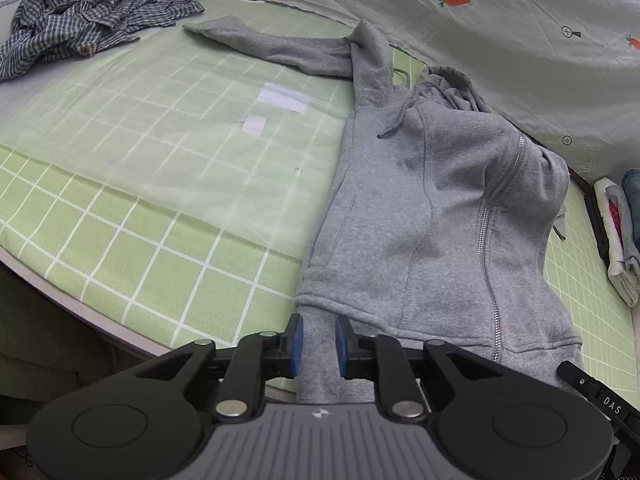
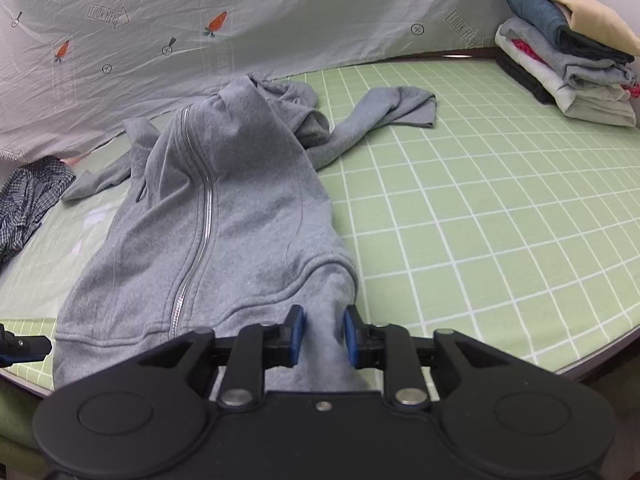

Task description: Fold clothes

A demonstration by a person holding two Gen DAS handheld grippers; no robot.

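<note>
Item: grey zip hoodie [image 1: 420,216], laid front-up along a green checked sheet [image 1: 160,184], hood end toward 12 o'clock against a pale printed cloth [image 1: 500,40] with carrot motifs, hem toward 6 o'clock at the bed edge. In the left wrist view it fills the right half of the frame; one sleeve runs out toward 10 o'clock. In the right wrist view the hoodie [image 2: 224,208] sits left of centre, its other sleeve reaching toward 1 o'clock. The zip is closed as far as it shows; a drawcord lies loose near the collar.

Left gripper [image 1: 319,344]: at 6 o'clock of its own view, over the hem's left corner. Blue pads part-way apart, with grey hem fabric running between them; the pads do not appear to press it.

Right gripper [image 2: 325,334]: at 6 o'clock of its own view, over the hem's right corner. Blue pads likewise part-way apart, with a fold of grey fabric between them and a small gap on either side.

Other stock:
- blue checked shirt [image 1: 92,20], crumpled, at 10 o'clock in the left wrist view, well apart from the hoodie
- stack of folded clothes [image 2: 568,52], at 2 o'clock in the right wrist view, on the sheet's far corner, topped by a tan piece over dark blue and grey ones
</note>
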